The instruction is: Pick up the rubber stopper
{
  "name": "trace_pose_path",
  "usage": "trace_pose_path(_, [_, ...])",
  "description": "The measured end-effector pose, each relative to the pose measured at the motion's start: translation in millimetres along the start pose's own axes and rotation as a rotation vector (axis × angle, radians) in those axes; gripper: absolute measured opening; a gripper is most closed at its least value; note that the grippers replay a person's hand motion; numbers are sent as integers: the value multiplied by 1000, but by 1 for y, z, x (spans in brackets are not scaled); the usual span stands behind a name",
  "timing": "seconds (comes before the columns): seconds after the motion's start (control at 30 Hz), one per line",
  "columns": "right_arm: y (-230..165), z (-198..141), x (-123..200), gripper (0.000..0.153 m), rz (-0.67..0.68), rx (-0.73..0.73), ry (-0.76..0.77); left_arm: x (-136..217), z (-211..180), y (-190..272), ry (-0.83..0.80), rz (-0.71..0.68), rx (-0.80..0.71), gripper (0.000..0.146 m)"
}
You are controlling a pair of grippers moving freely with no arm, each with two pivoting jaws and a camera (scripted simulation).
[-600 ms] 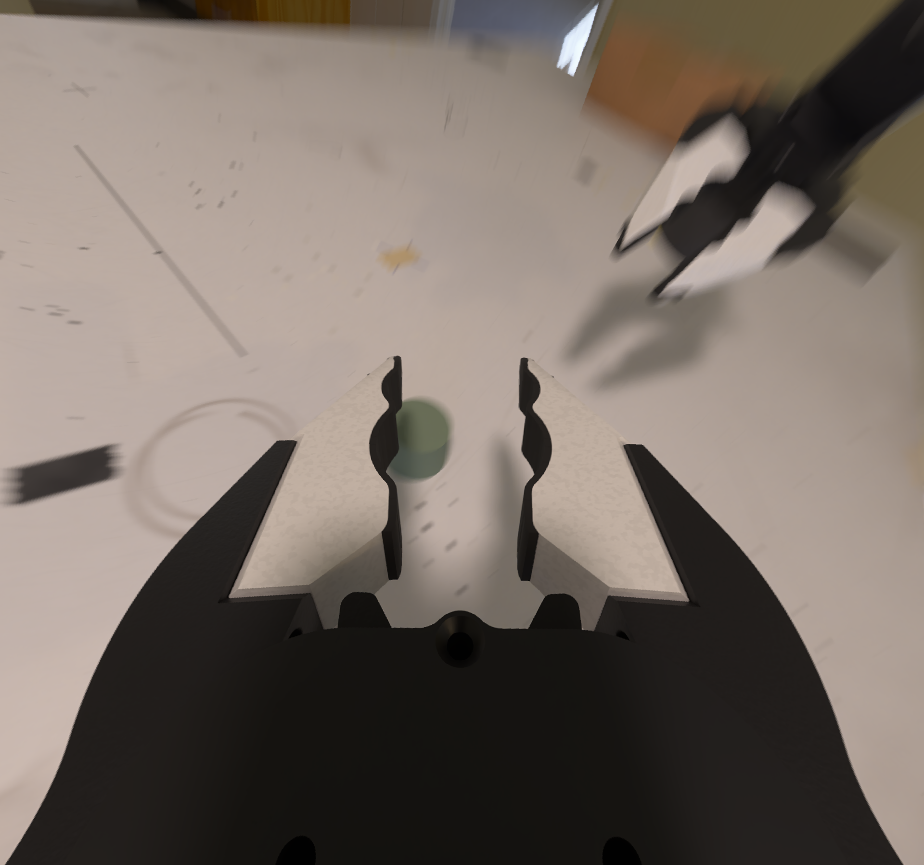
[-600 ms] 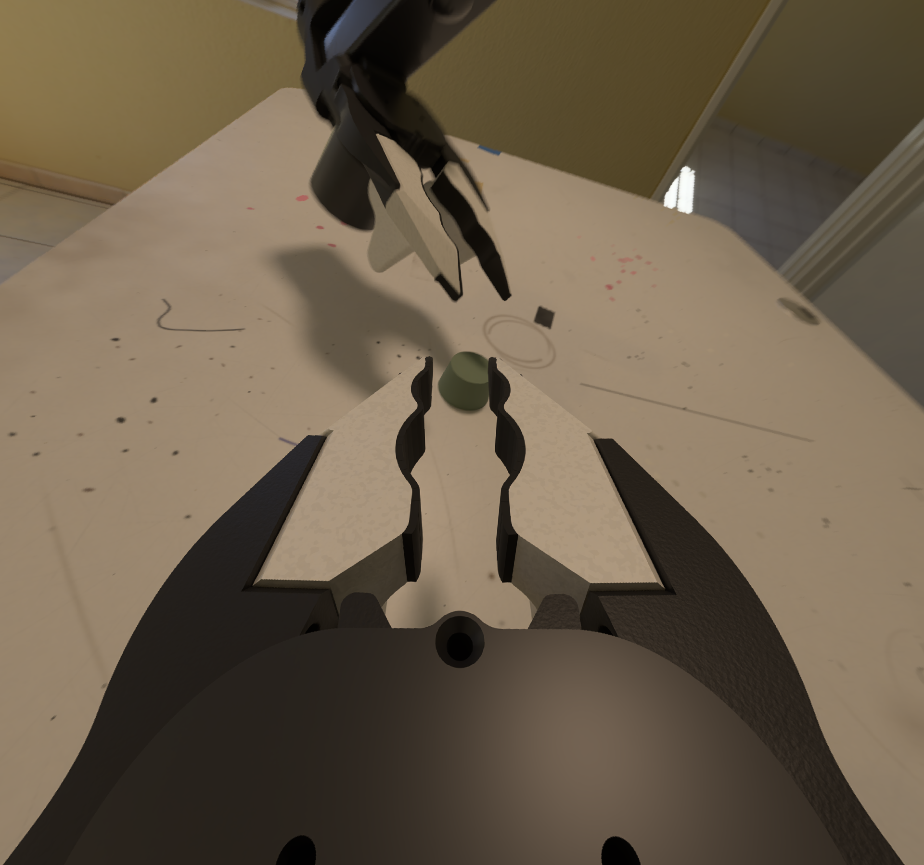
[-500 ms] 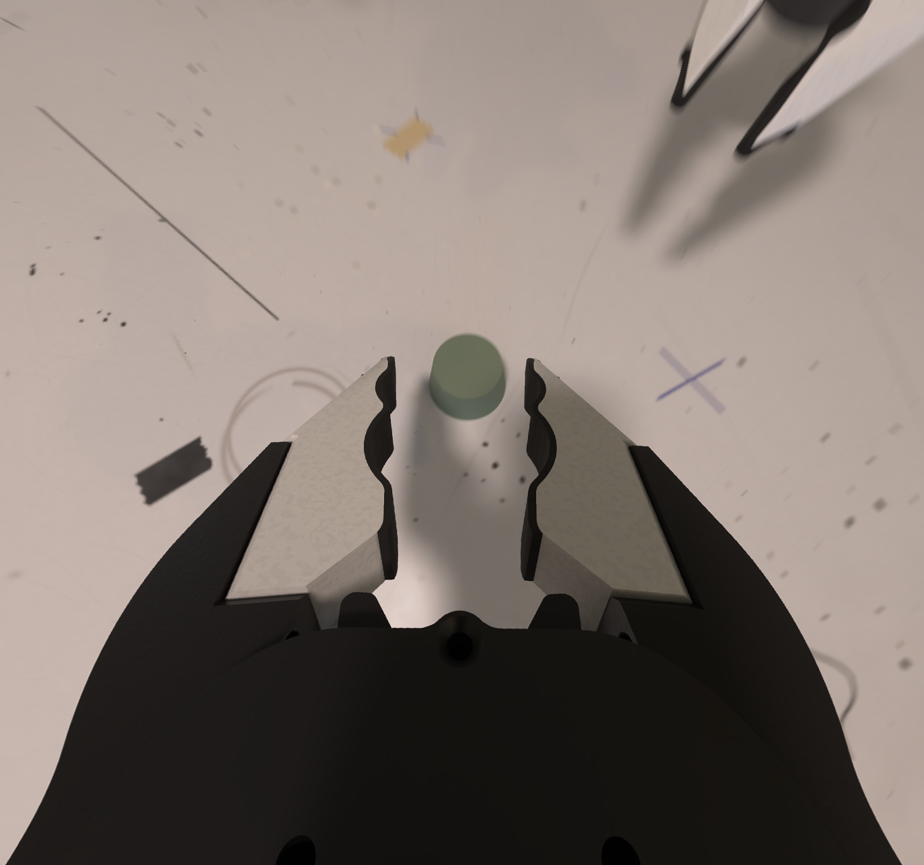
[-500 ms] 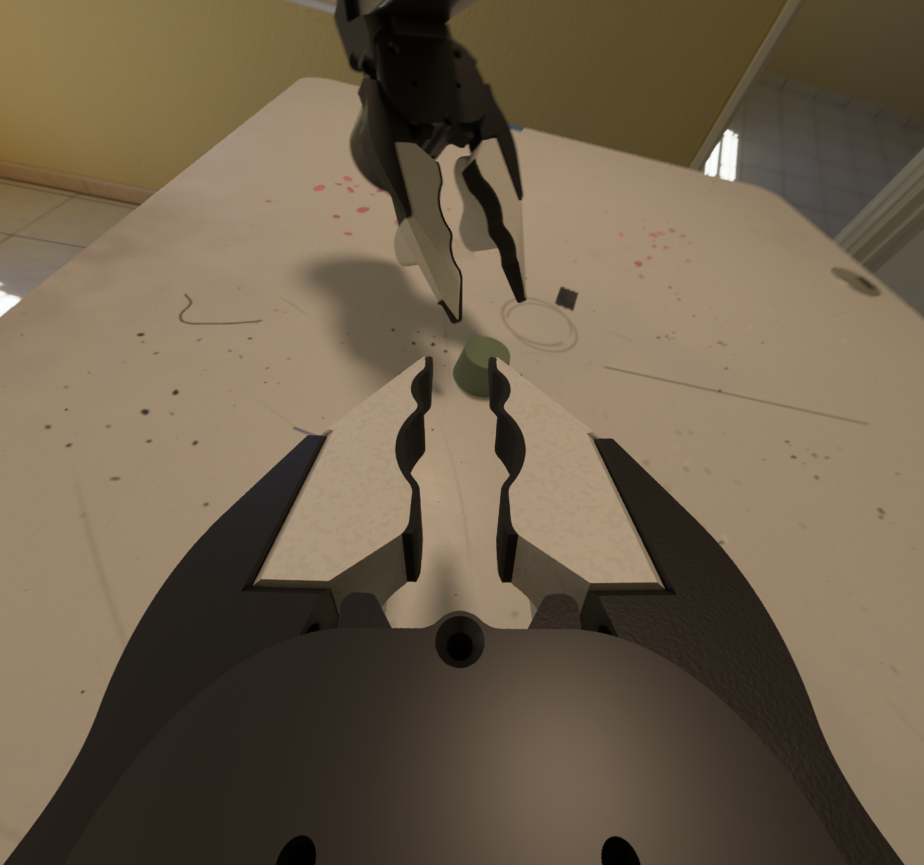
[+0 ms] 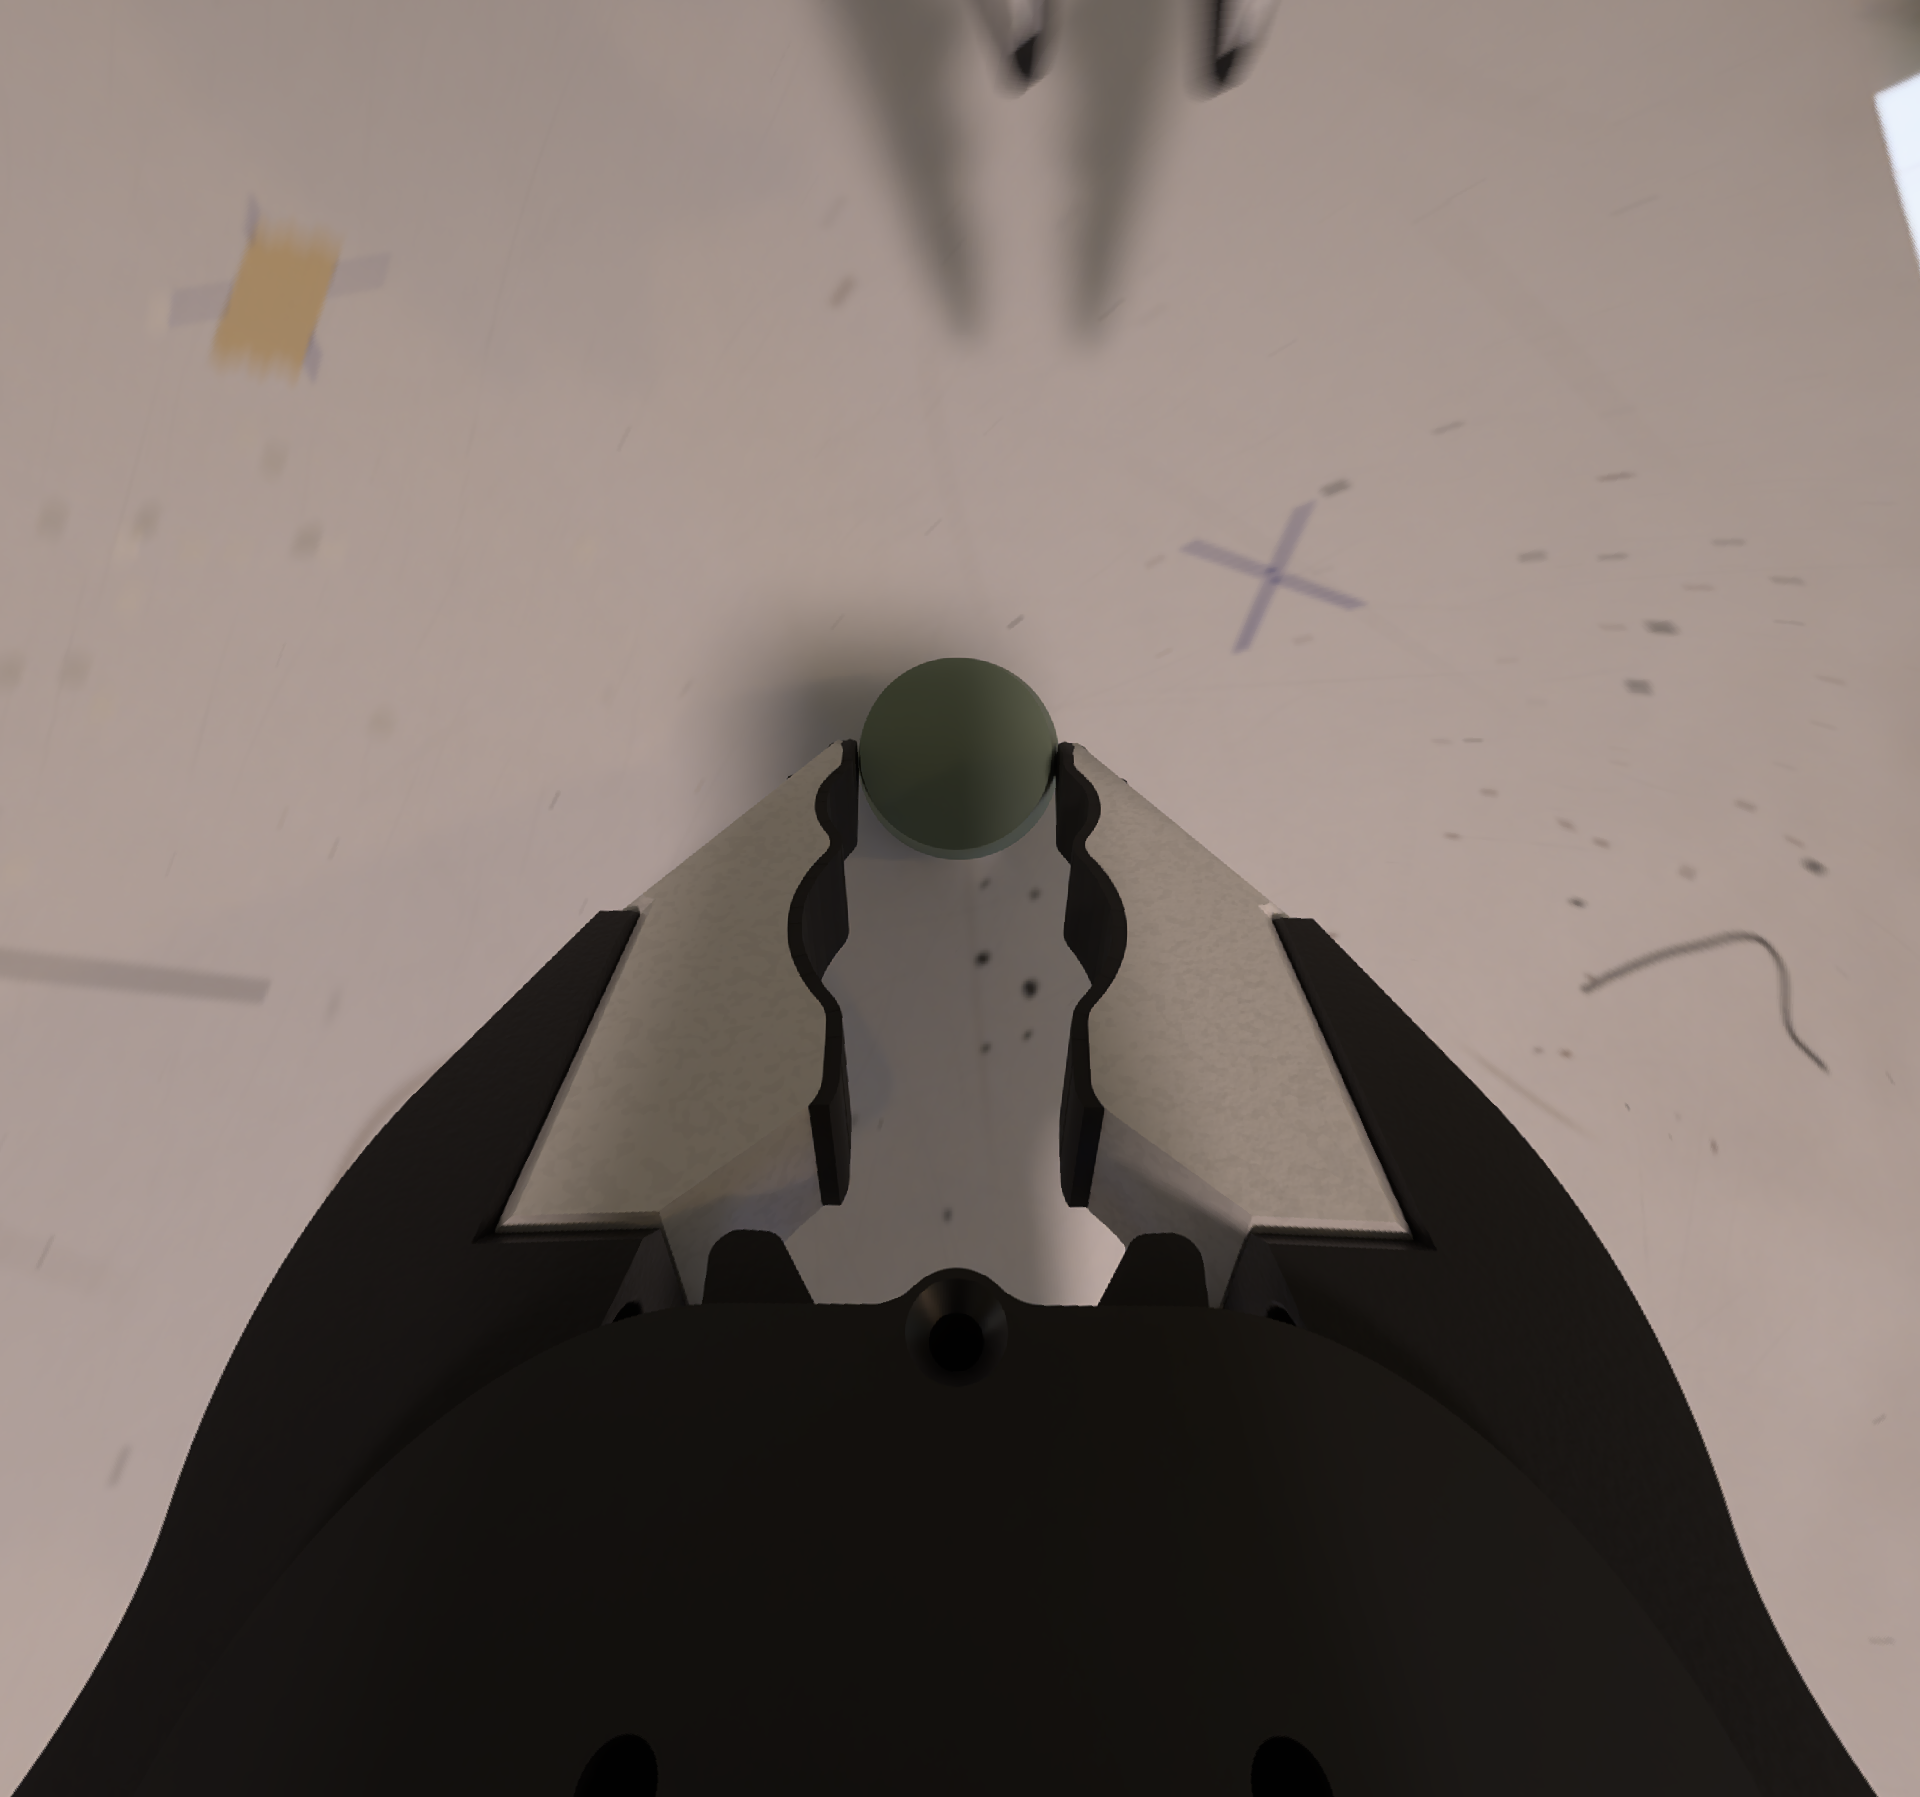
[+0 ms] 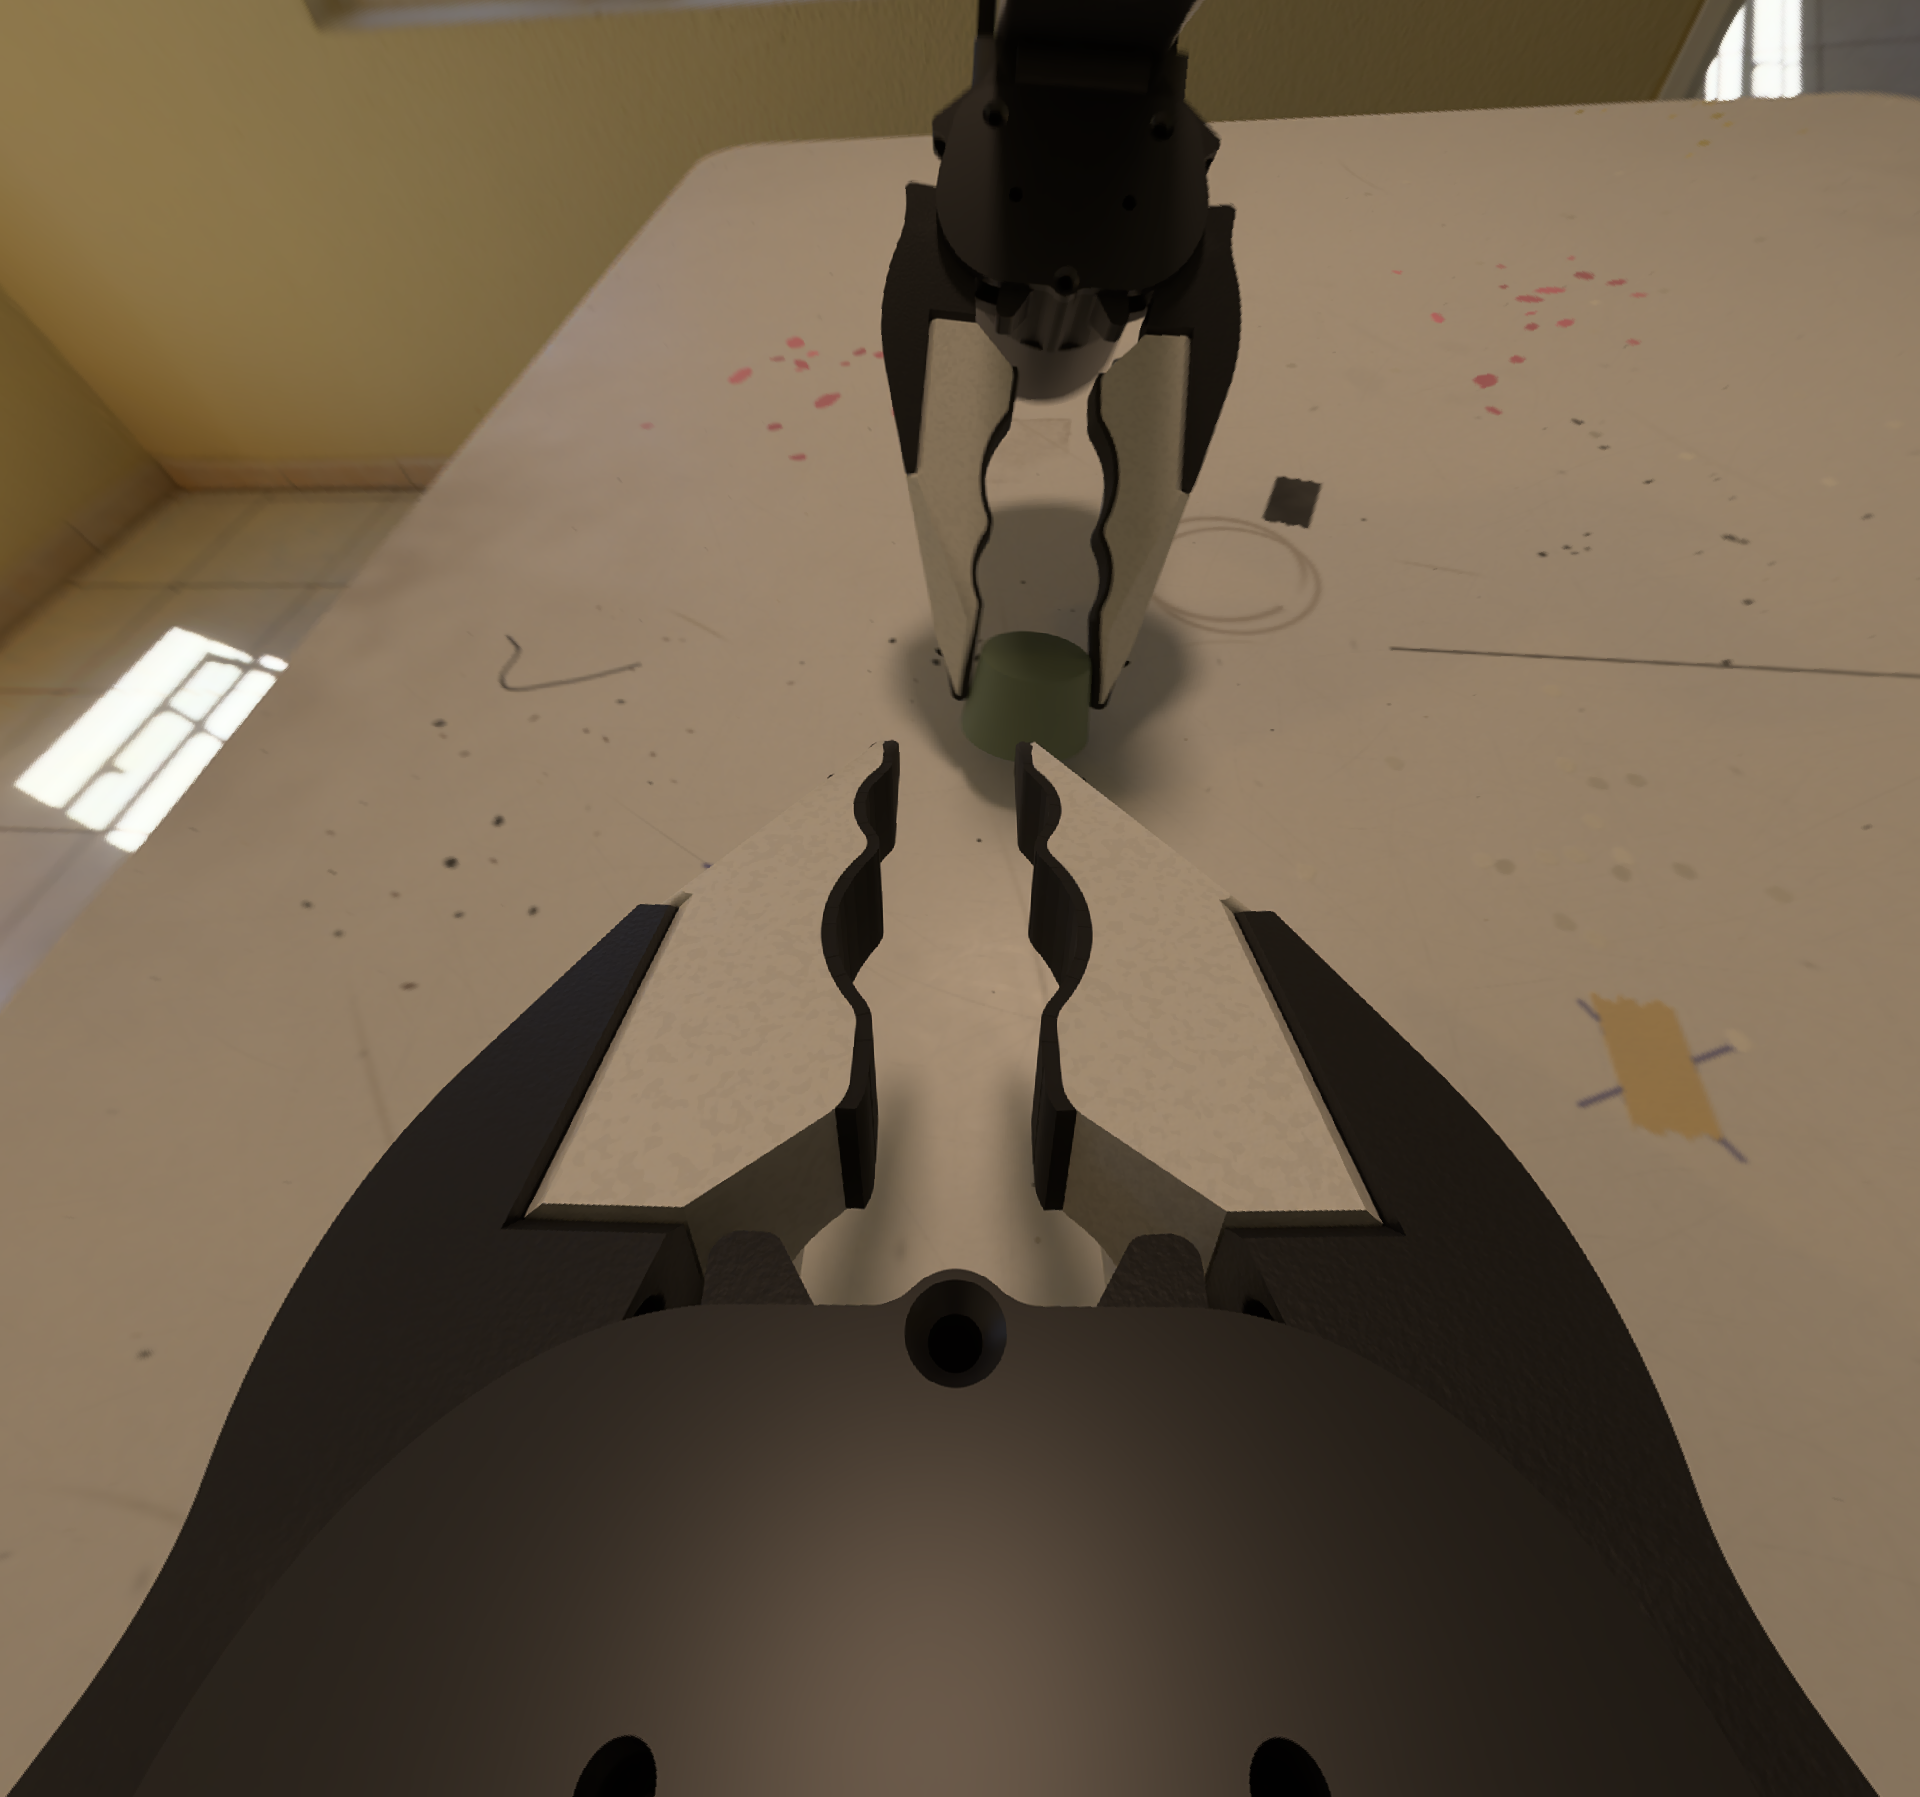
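The rubber stopper (image 5: 956,771) is a dull green, round plug standing on the pale table (image 5: 520,552). My left gripper (image 5: 956,760) points down at it, and both fingertips (image 5: 847,765) touch its sides, so it is shut on the stopper. In the right wrist view the left gripper (image 6: 1029,693) stands upright over the stopper (image 6: 1023,708), which rests on the table. My right gripper (image 6: 958,752) is open and empty, low over the table, its tips just short of the stopper. It shows blurred at the top of the left wrist view (image 5: 1122,64).
A yellow tape patch (image 6: 1662,1072) lies to the right; it also shows in the left wrist view (image 5: 272,293). A black tape square (image 6: 1294,500) and a white ring mark (image 6: 1236,573) lie beyond the stopper. The table's left edge (image 6: 499,438) drops to a tiled floor.
My left gripper has come down over the stopper and narrowed its jaws onto its sides. My right gripper keeps the same opening, and the stopper now sits just beyond its tips.
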State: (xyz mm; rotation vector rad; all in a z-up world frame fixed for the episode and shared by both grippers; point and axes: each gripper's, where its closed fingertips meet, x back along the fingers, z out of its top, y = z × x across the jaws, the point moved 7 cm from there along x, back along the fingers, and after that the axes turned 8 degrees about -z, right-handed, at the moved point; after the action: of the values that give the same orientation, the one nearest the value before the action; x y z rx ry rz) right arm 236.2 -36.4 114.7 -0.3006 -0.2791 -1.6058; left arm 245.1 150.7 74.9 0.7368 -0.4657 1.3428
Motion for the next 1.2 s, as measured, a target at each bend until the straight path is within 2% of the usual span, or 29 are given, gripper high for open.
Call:
trace_pose_path(0.07, [2, 2, 1, 22, 31, -56, 5, 4, 1, 7, 177, -106, -113, 38])
trace_pose_path(0.13, [3, 6, 1, 22, 63, -100, 0, 10, 7, 13, 301, -152, -245, 38])
trace_pose_path(0.27, [2, 18, -2, 22, 157, -182, -11, 14, 21, 19, 479, -153, -461, 38])
trace_pose_path(0.37, [4, 26, -1, 22, 222, -237, -32, 12, 27, 20, 528, -50, -592, 38])
trace_pose_path(0.57, [5, 37, 2, 22, 291, -259, -86, 8, 35, 32, 543, 146, -801, 38])
trace_pose_path(0.8, [3, 52, 8, 22, 318, -161, -195, 10, 45, 47, 533, 305, -972, 38])
trace_pose_path(1.2, [0, 72, -3, 22, 376, -46, -375, 10, 43, 50, 503, 348, -1070, 38])
